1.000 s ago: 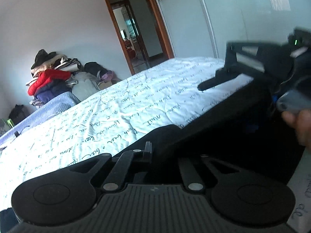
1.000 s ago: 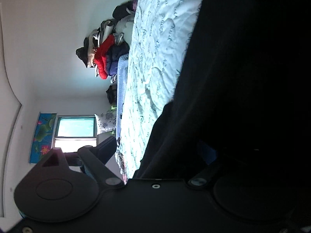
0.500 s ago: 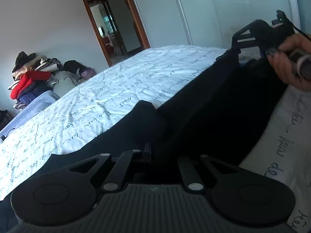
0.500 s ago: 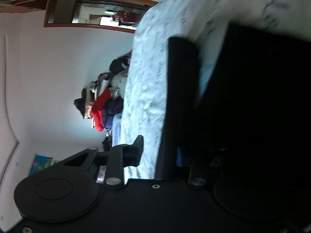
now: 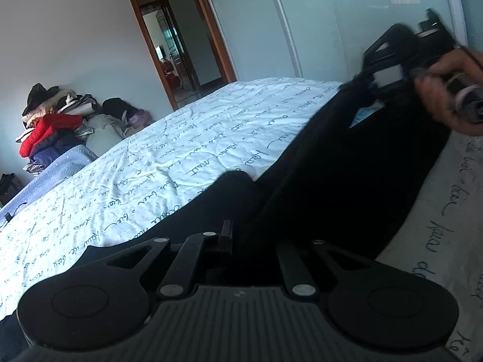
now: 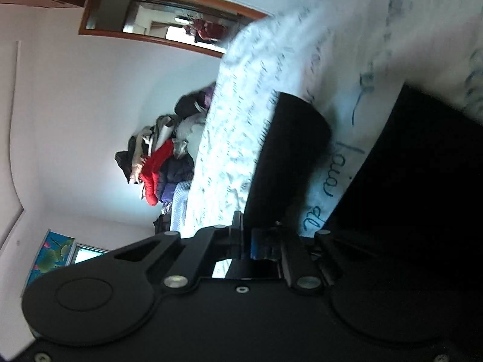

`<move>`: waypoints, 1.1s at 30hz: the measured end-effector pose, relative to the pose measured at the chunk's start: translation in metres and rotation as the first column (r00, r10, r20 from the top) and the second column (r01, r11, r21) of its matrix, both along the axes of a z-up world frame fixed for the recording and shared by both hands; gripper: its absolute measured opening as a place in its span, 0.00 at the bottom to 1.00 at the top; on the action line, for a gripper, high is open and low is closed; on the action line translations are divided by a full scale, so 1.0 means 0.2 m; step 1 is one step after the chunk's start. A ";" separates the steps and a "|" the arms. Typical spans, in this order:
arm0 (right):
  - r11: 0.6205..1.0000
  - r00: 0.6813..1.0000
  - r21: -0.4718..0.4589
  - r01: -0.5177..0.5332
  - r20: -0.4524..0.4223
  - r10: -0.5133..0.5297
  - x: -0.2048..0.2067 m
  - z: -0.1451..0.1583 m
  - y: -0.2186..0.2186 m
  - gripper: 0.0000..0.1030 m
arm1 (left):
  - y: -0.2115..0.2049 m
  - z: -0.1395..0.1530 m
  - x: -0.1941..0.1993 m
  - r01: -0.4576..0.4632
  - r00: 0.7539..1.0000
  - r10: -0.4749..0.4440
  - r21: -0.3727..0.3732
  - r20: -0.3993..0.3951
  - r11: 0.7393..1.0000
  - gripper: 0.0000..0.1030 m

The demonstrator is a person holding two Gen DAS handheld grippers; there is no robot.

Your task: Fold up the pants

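Black pants [image 5: 347, 166] stretch across the white script-printed bed sheet [image 5: 151, 157] from lower centre to upper right. My left gripper [image 5: 253, 241] is at their near end with dark cloth pinched between the fingers, and its jaws are easing open slightly. A hand [image 5: 440, 96] holds my right gripper [image 5: 366, 80] at the far end, where it clamps the pants' edge. The right wrist view is rolled on its side. There my right gripper [image 6: 261, 241] is shut, with a band of the pants [image 6: 286, 157] running out from the fingers and more of the fabric filling the right side.
A pile of clothes with a red jacket [image 5: 48, 126] lies past the bed's far left side, beside a blue striped cloth [image 5: 54, 169]. An open wooden doorway [image 5: 178, 45] and pale wardrobe doors [image 5: 332, 30] stand behind the bed.
My right gripper went from wide open to shut on the pants' edge and moved towards the far right. The pants now stretch between the two grippers, with more sheet showing beside them.
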State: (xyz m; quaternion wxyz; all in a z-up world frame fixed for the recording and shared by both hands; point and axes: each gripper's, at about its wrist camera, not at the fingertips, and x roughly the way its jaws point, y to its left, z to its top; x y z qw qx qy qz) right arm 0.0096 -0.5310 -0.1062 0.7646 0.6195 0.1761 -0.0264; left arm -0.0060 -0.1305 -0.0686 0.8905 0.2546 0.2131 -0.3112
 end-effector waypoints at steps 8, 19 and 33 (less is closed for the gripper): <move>1.000 0.987 -0.027 0.008 -0.159 -0.012 -0.49 -0.15 -0.03 0.05 | 0.01 -0.17 -0.09 0.109 0.990 -0.103 0.057 -0.096 0.992 0.19; 0.999 0.990 0.044 0.026 -0.138 -0.019 -0.47 -0.21 -0.13 0.08 | 0.02 -0.18 -0.12 0.105 0.991 -0.100 0.050 -0.093 0.993 0.26; 0.974 0.993 -0.226 0.013 -0.111 -0.039 -0.58 0.10 -0.43 0.63 | 0.07 0.14 -0.19 0.303 0.913 -0.352 -0.235 -0.206 0.924 0.47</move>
